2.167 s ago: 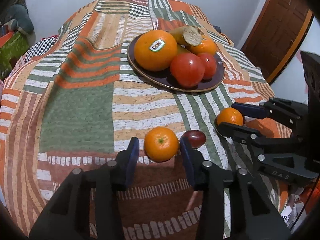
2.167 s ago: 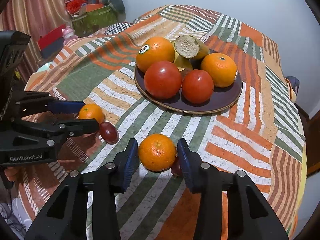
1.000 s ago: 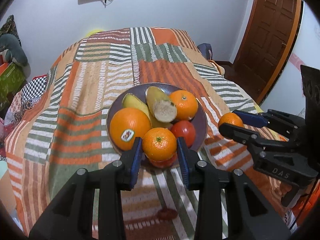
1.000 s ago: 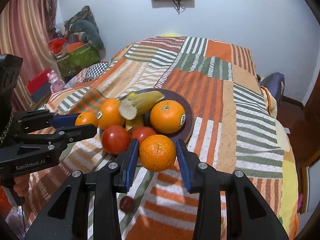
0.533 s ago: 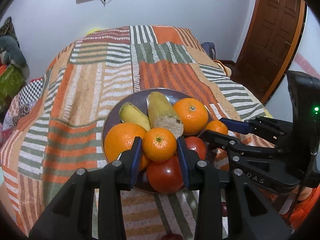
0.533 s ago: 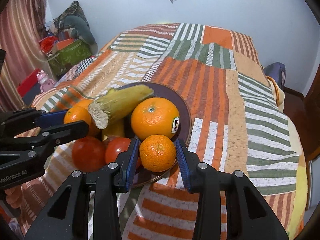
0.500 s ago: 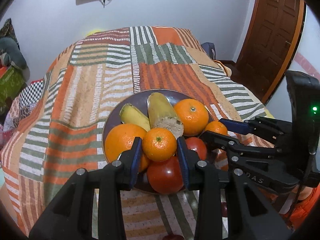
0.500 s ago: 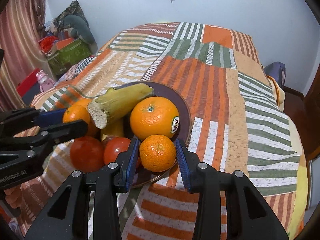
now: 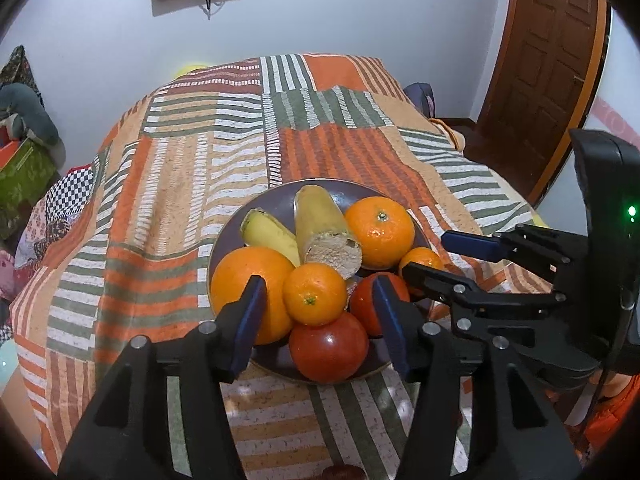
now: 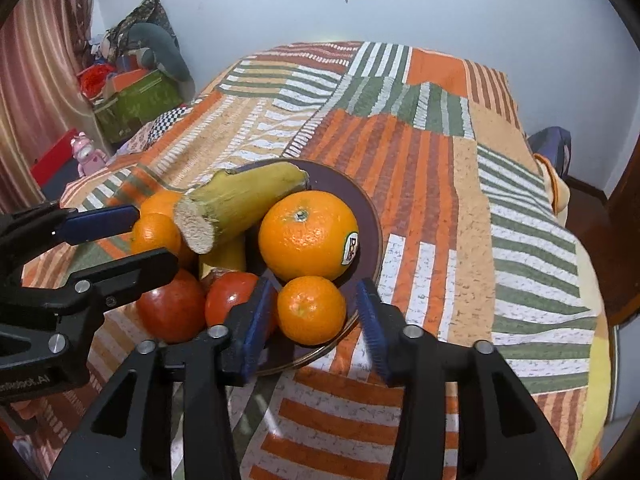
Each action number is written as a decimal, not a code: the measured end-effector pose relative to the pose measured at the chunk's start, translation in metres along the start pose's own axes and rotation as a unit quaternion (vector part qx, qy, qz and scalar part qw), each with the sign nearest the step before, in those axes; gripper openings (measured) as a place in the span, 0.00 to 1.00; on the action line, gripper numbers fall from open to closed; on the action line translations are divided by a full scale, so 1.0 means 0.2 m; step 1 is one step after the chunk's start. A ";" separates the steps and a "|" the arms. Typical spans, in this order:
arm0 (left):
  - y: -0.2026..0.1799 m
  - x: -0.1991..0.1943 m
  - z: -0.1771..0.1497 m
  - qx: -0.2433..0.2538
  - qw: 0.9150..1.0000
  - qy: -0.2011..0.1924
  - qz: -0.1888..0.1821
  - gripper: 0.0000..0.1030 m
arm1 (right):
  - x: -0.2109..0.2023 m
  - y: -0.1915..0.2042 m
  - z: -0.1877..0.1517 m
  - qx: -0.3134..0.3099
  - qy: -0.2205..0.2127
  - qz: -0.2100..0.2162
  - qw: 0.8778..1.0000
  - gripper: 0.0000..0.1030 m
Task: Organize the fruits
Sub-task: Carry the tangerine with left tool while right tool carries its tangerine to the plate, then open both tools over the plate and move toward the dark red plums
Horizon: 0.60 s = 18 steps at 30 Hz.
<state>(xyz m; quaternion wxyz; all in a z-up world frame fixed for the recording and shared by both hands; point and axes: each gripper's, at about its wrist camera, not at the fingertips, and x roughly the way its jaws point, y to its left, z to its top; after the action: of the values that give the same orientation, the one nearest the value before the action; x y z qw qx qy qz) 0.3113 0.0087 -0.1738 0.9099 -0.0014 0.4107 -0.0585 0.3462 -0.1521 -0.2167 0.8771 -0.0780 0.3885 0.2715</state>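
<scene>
Mandarins sit between both my pairs of jaws, which have just been opening and no longer press them. My left gripper [image 9: 316,312] frames one mandarin [image 9: 315,294] atop a tomato [image 9: 329,347]; my right gripper [image 10: 310,316] frames another mandarin [image 10: 311,310] at the plate [image 10: 370,220] edge, below a labelled orange [image 10: 308,235]. Under the plate lies a striped bedspread [image 10: 460,184], before a white wall [image 9: 360,12] and a wooden door [image 9: 548,64].

dark fruit [image 9: 340,473] cut off at bottom edge, unidentifiable
</scene>
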 end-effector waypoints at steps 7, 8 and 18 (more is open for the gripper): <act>0.03 -0.18 -0.02 -0.011 1.000 -0.016 -0.002 0.57 | -0.14 0.02 -0.01 -0.001 -0.016 0.003 1.000 0.45; 0.03 -0.20 -0.03 -0.011 1.000 -0.017 -0.002 0.57 | -0.17 0.03 -0.02 -0.002 -0.019 0.003 1.000 0.45; 0.06 -0.40 -0.21 -0.014 1.000 -0.010 0.000 0.60 | -0.38 0.14 -0.14 -0.017 -0.032 0.008 0.999 0.55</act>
<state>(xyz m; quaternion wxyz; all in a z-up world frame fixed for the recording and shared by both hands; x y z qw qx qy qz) 0.2291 0.0311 -0.1428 0.9140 -0.0149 0.4021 -0.0524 0.2713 -0.1710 -0.1792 0.8854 -0.0806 0.3562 0.2875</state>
